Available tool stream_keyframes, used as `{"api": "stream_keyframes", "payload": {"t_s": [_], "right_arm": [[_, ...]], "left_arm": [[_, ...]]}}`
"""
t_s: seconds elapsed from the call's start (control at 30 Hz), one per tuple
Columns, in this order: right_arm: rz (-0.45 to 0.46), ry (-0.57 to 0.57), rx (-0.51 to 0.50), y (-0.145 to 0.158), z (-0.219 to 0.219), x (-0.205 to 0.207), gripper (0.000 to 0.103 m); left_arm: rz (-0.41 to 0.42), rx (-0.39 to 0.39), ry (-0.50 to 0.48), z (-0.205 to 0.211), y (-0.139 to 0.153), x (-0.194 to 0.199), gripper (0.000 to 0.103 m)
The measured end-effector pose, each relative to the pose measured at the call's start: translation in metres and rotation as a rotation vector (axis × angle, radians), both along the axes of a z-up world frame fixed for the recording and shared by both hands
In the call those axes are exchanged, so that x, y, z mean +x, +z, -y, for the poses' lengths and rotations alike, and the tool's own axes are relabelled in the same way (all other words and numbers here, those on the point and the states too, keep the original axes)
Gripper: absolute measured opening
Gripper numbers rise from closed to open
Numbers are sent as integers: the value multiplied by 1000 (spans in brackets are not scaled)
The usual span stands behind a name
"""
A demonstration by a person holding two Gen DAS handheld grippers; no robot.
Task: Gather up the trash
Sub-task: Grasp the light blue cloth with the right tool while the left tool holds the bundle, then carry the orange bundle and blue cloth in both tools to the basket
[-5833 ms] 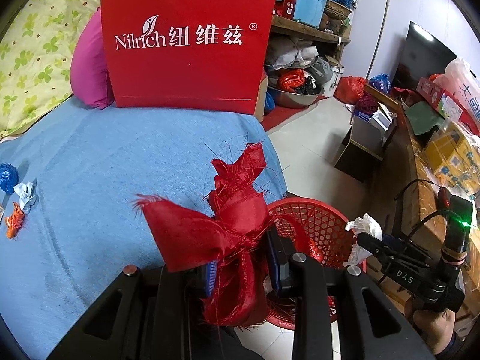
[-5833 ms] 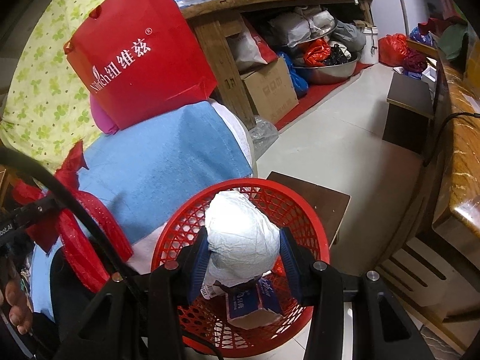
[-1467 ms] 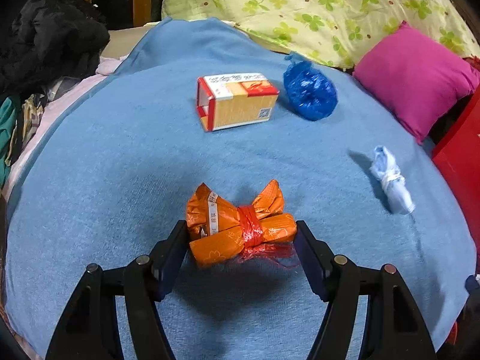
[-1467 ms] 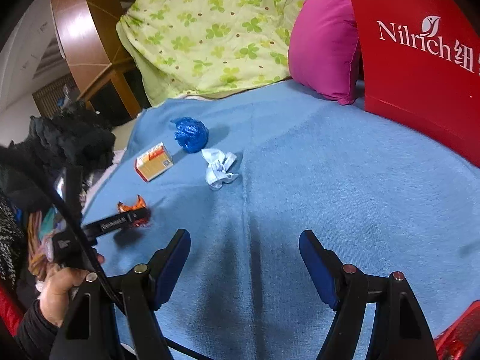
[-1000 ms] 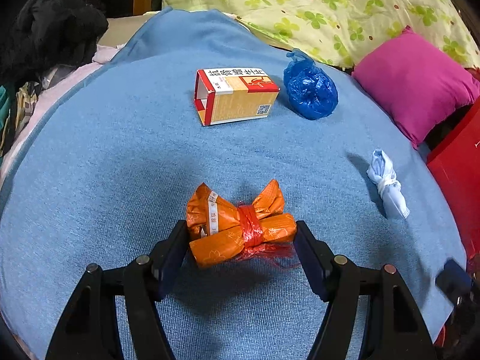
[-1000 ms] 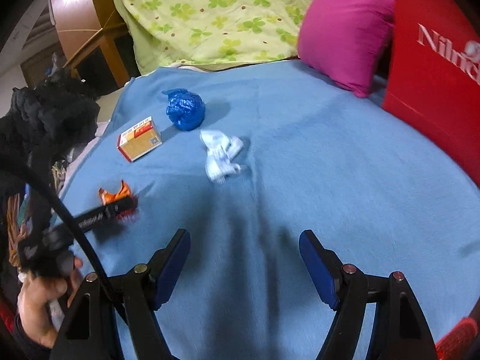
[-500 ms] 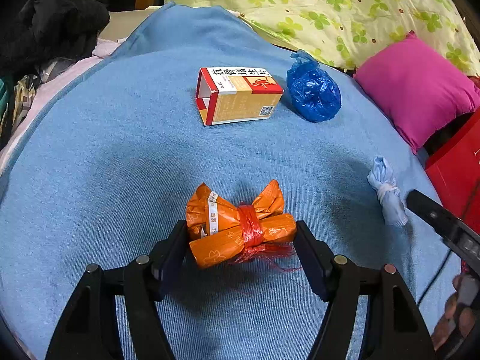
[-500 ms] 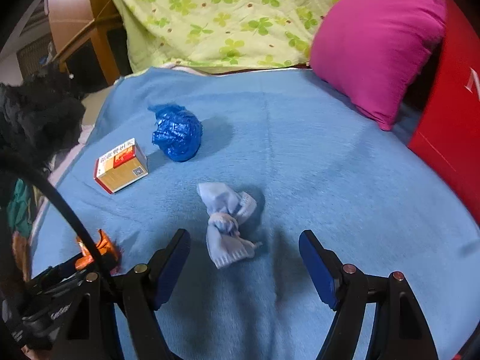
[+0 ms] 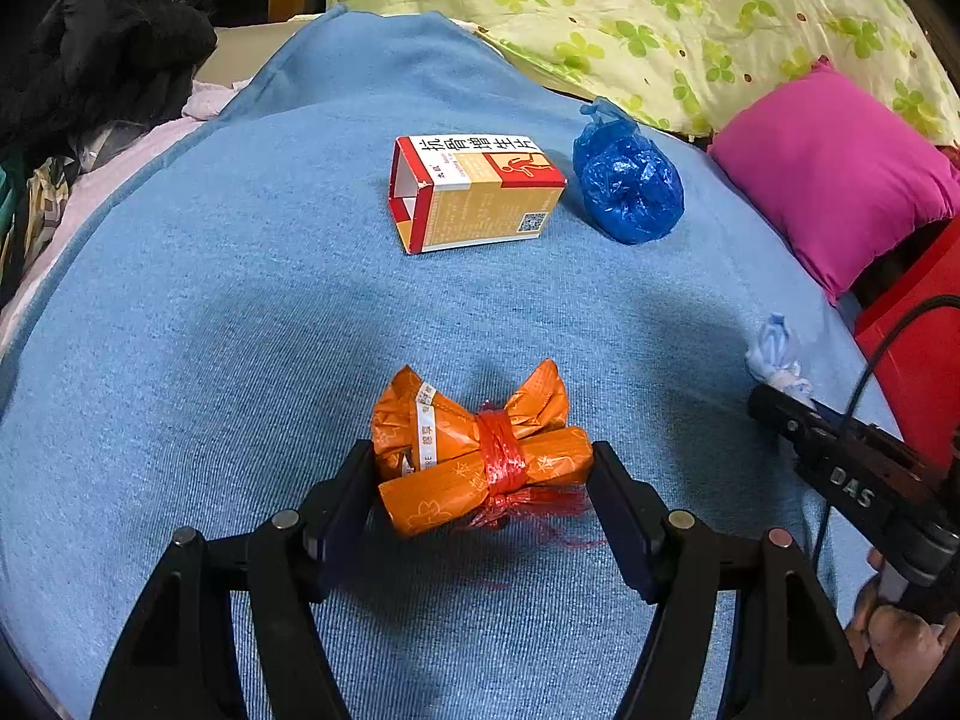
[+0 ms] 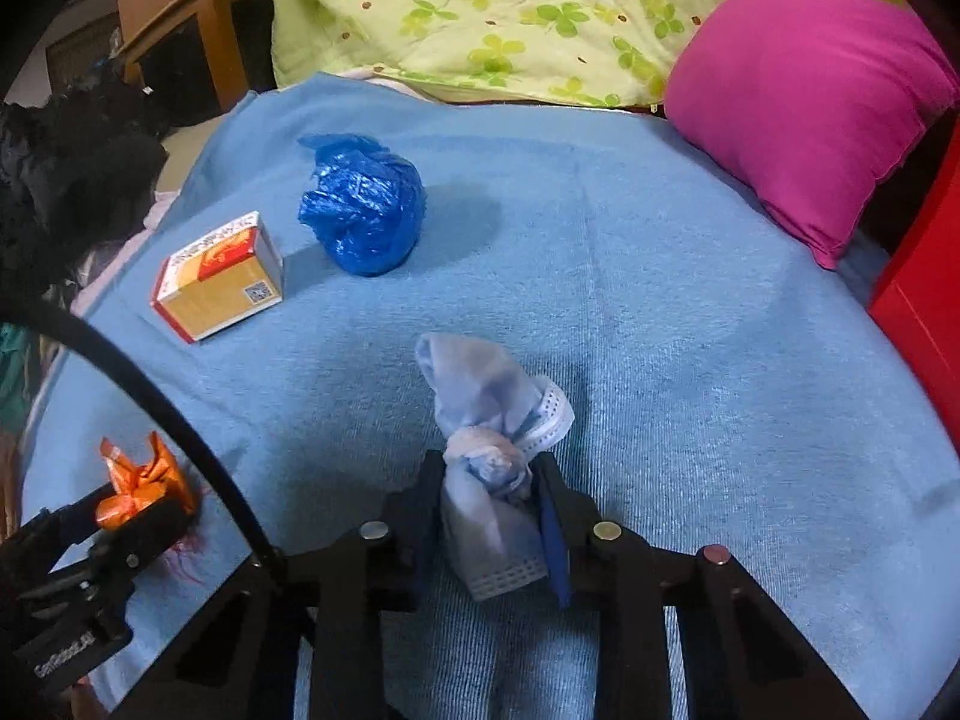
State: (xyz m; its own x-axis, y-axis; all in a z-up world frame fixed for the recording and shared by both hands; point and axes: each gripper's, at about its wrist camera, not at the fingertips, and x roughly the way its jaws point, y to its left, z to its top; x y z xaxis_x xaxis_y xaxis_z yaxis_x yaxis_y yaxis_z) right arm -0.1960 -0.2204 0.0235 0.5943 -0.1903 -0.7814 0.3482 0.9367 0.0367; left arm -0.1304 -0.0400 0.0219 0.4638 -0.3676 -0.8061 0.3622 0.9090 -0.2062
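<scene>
Moved: my right gripper has closed its fingers on the pale blue knotted wad.
Left gripper: fingers apart, flanking the orange bundle.
Box: 12 o'clock.

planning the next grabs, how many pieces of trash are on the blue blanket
4: orange wrapper bundle between the left gripper's fingers, knotted face mask in the right gripper, medicine box and blue bag farther back.
</scene>
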Motion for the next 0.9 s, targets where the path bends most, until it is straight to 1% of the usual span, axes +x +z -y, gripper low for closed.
{"api": "stream_keyframes", "payload": {"t_s": [0.1,0.27,0.47,0.67,0.9], "right_arm": [[14,12,-17,8,-3,-12,30],[38,13,-16,19,-6,-36,30],[65,-2,10,27,-7,-76,30],[99,-21,48,34,-5,-119,29],[156,-58,99,43,8,-171,29]], "left_arm": [[4,3,-1,0,0,0,71],[14,13,-4,1,0,-2,71],[43,38,-9,2,0,-11,71],[65,80,-19,2,3,-30,71],[104,118,-73,5,17,-73,71]]}}
